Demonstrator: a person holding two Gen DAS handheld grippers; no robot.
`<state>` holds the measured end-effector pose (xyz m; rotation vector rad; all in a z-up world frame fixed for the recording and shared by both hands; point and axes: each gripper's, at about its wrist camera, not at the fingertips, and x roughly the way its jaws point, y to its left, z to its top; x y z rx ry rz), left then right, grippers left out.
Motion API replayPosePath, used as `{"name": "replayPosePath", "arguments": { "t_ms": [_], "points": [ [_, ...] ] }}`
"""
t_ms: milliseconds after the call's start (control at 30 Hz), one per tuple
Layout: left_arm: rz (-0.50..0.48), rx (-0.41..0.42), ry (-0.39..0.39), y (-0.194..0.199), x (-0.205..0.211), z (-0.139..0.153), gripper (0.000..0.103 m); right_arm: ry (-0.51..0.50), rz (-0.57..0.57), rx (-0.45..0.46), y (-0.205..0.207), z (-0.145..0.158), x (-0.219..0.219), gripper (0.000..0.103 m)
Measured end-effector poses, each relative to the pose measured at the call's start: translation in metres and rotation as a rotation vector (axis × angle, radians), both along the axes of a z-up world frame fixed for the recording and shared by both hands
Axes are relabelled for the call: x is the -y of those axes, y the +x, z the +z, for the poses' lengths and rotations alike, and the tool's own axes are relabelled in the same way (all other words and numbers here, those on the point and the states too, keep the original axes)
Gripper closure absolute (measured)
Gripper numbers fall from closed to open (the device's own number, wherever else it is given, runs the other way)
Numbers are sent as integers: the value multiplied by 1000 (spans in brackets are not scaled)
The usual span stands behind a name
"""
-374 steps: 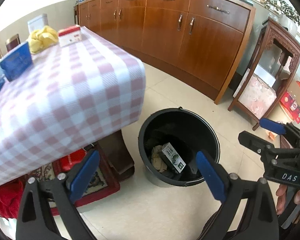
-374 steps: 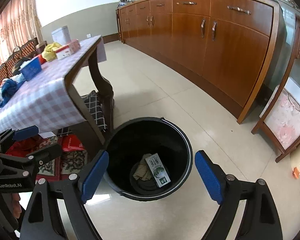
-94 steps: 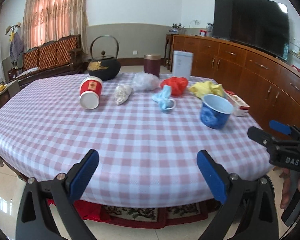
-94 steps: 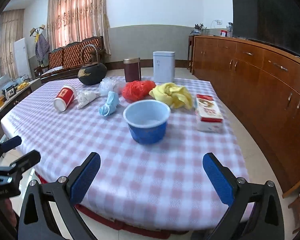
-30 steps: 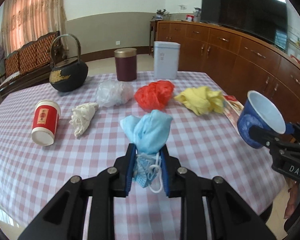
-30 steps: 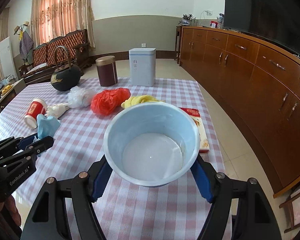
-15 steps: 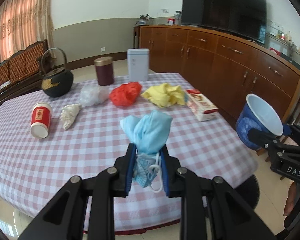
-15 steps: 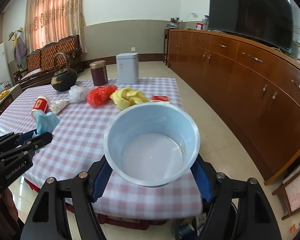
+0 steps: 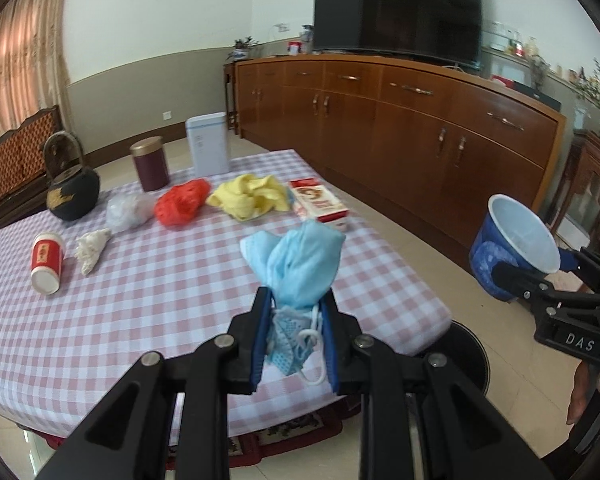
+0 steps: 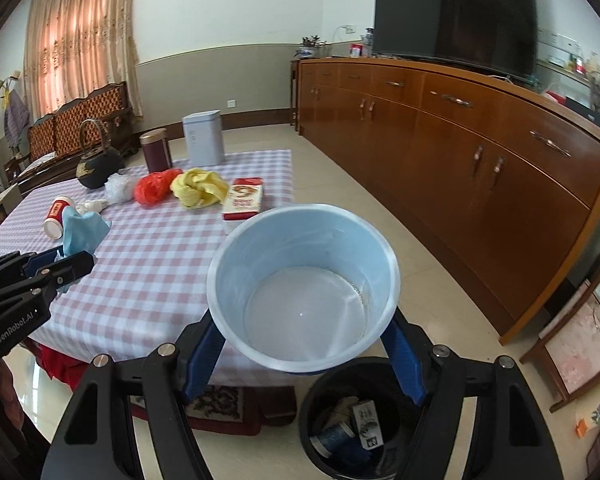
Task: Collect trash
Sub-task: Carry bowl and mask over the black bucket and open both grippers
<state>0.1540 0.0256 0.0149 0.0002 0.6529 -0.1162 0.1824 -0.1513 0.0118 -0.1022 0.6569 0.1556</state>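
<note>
The left gripper (image 9: 294,322) clamps a blue mask (image 9: 298,268); the right gripper (image 10: 302,354) grips an empty bowl (image 10: 304,284), both near the bin (image 10: 388,460) at lower right, which already holds trash. Several pieces remain on the table (image 9: 148,280), upper left.

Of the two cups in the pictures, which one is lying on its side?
The red paper cup, on the left part of the checked table, lies on its side. The blue cup is gripped in the right gripper, off the table.
</note>
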Motion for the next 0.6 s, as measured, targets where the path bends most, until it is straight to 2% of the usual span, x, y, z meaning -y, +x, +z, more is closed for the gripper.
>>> {"name": "replayPosePath", "arguments": {
  "t_ms": [600],
  "points": [
    [-186,-12,-7,-13,91,-11,78,2,-121,-12,-41,-13,89,28]
  ]
}}
